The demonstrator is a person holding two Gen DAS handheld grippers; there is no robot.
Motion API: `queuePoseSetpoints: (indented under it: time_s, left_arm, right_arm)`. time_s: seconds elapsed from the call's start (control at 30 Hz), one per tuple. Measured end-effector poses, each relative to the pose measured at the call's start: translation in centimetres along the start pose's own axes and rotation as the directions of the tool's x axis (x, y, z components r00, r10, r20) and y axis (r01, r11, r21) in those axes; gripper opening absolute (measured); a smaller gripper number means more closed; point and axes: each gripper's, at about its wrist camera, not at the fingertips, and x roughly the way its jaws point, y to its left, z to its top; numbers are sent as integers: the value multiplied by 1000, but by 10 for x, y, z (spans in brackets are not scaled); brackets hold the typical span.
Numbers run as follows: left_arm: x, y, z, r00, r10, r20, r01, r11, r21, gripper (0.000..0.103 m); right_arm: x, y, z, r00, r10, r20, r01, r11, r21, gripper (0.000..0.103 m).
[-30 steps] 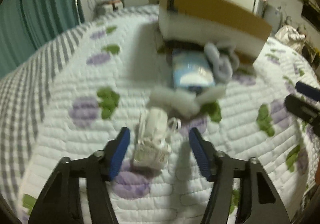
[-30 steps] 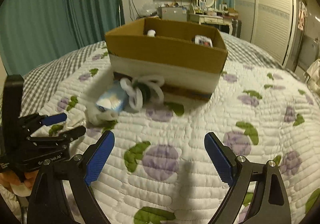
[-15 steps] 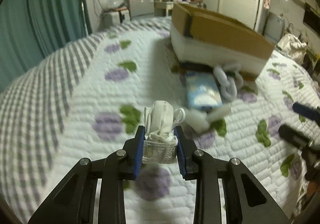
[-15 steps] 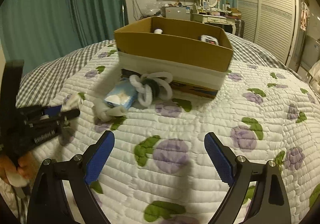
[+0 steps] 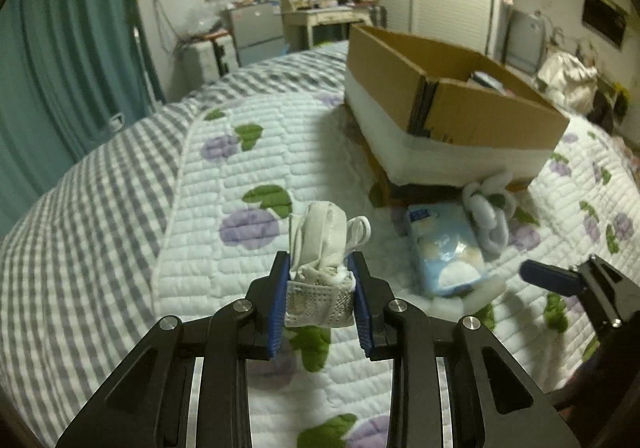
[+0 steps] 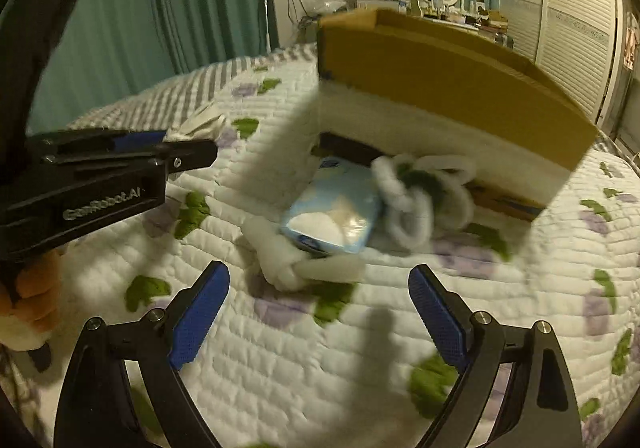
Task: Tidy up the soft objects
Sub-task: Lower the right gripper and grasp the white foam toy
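Blue-padded jaws of your left gripper are clamped on a rolled white mesh sock bundle, which stands up between them above the quilt. Your right gripper hangs with its jaws wide apart — just ahead of them on the quilt lie a white fabric roll, a light-blue packet and a loopy white yarn piece, all blurred. Behind them stands the cardboard box, its contents hidden from the right wrist view.
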Motion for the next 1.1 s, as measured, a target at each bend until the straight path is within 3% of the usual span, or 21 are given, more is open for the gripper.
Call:
queuePoseSetpoints:
  time_s: [0.1,0.2,0.27,0.47,0.63,0.73,1.03,1.1]
  left_arm:
    - [7,3,0,1000,-4,-13,4,1000,24,28]
    - [11,12,-2,999,-17,-33,16,1000,-12,28]
    - [11,15,-4,999,-20,-38,19,999,-33,28]
    - [1,14,-15,999,-14,-38,11,997,-78,28]
    - [-17,4,-28,1000,0,-28,-3,994,-111,28]
    - [-36,-7,-34,1000,-1,-3,1,992,-127,29]
    - [-74,-43,-48,999,5,37,-1,994,-112,29]
    - [-77,-46,-49,999,7,42,-2,994,-111,29]
  right_arm:
    - [19,5,2,999,-17,-30,17,1000,7,85]
    - [31,7,1,998,-32,-55,32,999,7,79]
    - [33,8,1,998,-45,-54,46,999,3,63]
    - [20,5,-1,1000,-5,-25,5,1000,22,43]
    - [-2,3,-11,999,33,-10,-32,999,13,33]
    - [-18,-2,-17,998,56,0,-56,998,14,2]
    - [-73,-27,-26,994,89,58,-91,995,34,1]
    - [-76,-28,-26,990,138,37,-139,990,32,1]
